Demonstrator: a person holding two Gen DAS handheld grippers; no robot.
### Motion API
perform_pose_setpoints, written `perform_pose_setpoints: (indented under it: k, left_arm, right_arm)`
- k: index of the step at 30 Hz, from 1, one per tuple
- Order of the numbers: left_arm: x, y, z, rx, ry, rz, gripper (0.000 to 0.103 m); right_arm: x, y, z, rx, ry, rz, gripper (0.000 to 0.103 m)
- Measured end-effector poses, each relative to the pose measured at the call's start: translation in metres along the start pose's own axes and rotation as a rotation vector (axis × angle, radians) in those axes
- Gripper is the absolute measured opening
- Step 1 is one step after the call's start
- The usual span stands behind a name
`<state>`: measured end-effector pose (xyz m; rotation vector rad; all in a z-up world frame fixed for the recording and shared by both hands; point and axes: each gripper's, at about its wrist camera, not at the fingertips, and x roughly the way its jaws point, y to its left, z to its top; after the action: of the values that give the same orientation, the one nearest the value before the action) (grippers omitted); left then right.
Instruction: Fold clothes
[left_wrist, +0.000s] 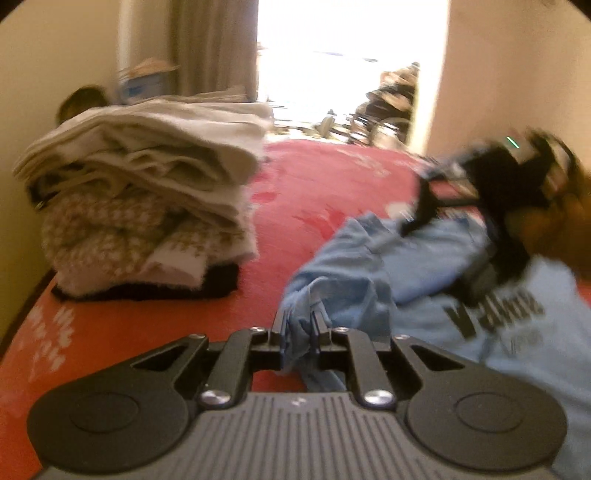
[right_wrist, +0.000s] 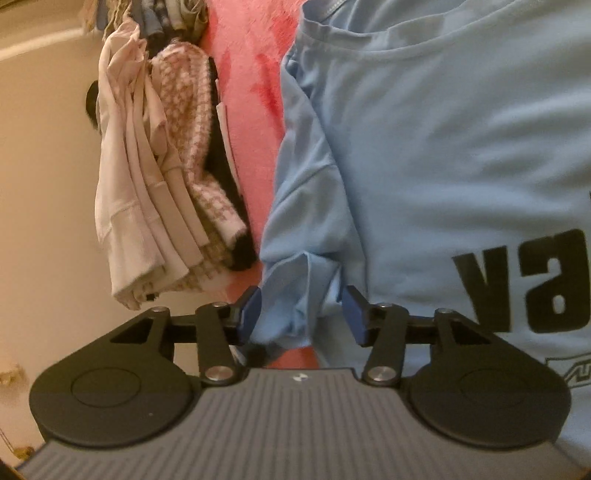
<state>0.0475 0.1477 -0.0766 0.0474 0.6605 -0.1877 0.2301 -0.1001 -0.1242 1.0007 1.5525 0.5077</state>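
still, my left gripper (left_wrist: 301, 325) pinches the blue shirt (left_wrist: 424, 258); my right gripper (right_wrist: 301, 314) at two o'clock looks open around its sleeve (right_wrist: 295, 266), which may flop loose.

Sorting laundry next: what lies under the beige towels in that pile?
Under the beige towels lie a houndstooth knit and a black garment; anything deeper is covered.

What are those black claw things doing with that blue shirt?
A person is folding clothes on a red blanket, holding a gripper in each hand. The left gripper is pinching a bunched bit of the blue shirt. The right gripper is open, with the sleeve end loose between its pads. The shirt lies print side up, not folded yet. A stack of folded clothes sits nearby.
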Motion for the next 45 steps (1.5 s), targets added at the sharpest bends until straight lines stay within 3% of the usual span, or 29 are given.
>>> perform_pose_setpoints:
  k: [5, 8, 14, 16, 18, 20, 22, 23, 24, 27, 33, 39, 41, 45]
  left_arm:
    - [-0.002, -0.018, -0.018, 0.245, 0.055, -0.05, 0.028]
    - [-0.001, -0.024, -0.026, 0.327, 0.106, -0.072, 0.052]
    - [-0.008, -0.03, -0.028, 0.363, 0.082, -0.022, 0.052]
    - [-0.011, -0.032, -0.025, 0.36, 0.063, -0.016, 0.052]
    - [-0.013, -0.034, -0.021, 0.354, 0.049, -0.018, 0.052]
    - [-0.006, -0.032, -0.017, 0.342, 0.051, -0.022, 0.05]
    - [0.0, -0.032, -0.013, 0.329, 0.059, -0.026, 0.042]
    - [0.004, -0.031, -0.012, 0.322, 0.067, -0.023, 0.032]
    - [0.008, -0.03, -0.011, 0.314, 0.079, -0.017, 0.025]
    - [0.017, -0.023, -0.006, 0.274, 0.095, -0.006, 0.018]
    - [0.021, -0.001, 0.024, 0.109, 0.038, 0.026, 0.005]
    - [0.006, 0.049, 0.061, -0.277, -0.066, -0.019, 0.004]
    - [0.004, 0.05, 0.06, -0.305, -0.063, -0.045, 0.004]
    - [0.01, 0.024, 0.041, -0.217, -0.008, -0.094, 0.004]
  right_arm:
    - [0.008, -0.003, -0.005, 0.059, 0.018, -0.016, 0.05]
    - [0.014, -0.004, -0.006, 0.066, 0.022, -0.044, 0.05]
    - [0.025, -0.001, -0.001, 0.064, -0.012, -0.066, 0.049]
    - [0.027, -0.002, -0.002, 0.061, -0.03, -0.077, 0.044]
    - [0.027, -0.002, -0.006, 0.042, -0.046, -0.094, 0.024]
    - [0.026, 0.002, -0.01, 0.005, -0.057, -0.104, 0.012]
    - [0.021, 0.01, -0.015, -0.048, -0.079, -0.107, 0.006]
    - [0.018, 0.015, -0.017, -0.078, -0.095, -0.107, 0.005]
    - [0.014, 0.021, -0.019, -0.113, -0.112, -0.102, 0.004]
    - [0.001, 0.048, -0.019, -0.223, -0.17, -0.077, 0.003]
    - [-0.016, 0.103, -0.01, -0.489, -0.247, -0.037, 0.003]
    - [-0.03, 0.163, -0.016, -0.766, -0.338, 0.095, 0.003]
    - [-0.034, 0.167, -0.021, -0.825, -0.346, 0.1, 0.003]
    - [-0.034, 0.132, -0.016, -0.791, -0.323, 0.024, 0.003]
